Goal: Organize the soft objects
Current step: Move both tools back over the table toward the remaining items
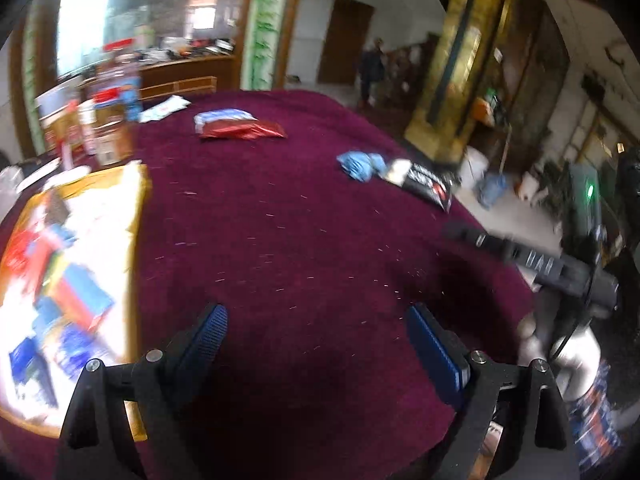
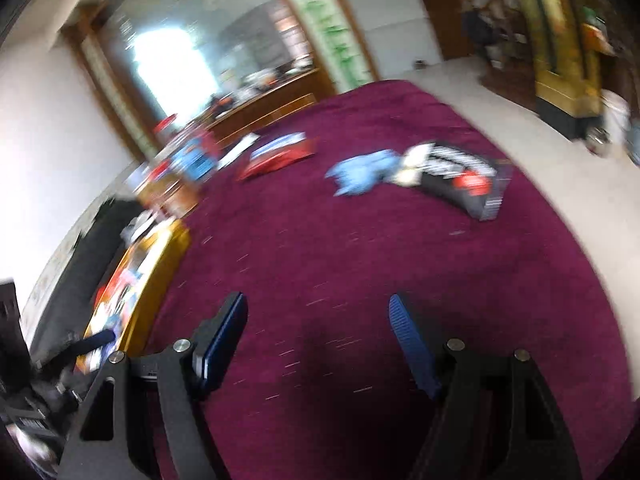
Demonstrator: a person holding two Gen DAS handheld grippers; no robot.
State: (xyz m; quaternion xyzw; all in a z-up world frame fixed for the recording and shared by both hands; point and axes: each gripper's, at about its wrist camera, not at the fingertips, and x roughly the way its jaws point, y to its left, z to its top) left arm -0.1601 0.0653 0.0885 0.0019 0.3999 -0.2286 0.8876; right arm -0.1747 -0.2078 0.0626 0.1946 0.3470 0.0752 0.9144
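Both grippers hung over the maroon cloth (image 1: 280,220) with nothing in them: the left gripper (image 1: 316,332) stood wide, its blue pads well apart over bare cloth, and the right gripper (image 2: 316,332) was also parted, somewhat less so, and just as empty.

Taking the yellow tray (image 1: 138,208) as the mark, the soft things lay well beyond it across the cloth. The blue wad (image 1: 360,164), probably a crumpled glove or cloth, sat far from the tray and touched the black packet (image 1: 430,182). The red pouch (image 1: 244,130) lay farther back, with a white-and-blue pack (image 1: 222,116) against it.

The wad looked light and limp; it would likely crush flat, so a pinch through its bulkiest fold seemed best. The pouches looked light, slick and crinkly, safer taken by an edge seam.

Motion blur smeared both views. The tray's contents were only coloured blocks, and no print on the packets could be read. The black packet's far end ran to the cloth's edge. The jars (image 1: 108,128) beyond the tray were indistinct
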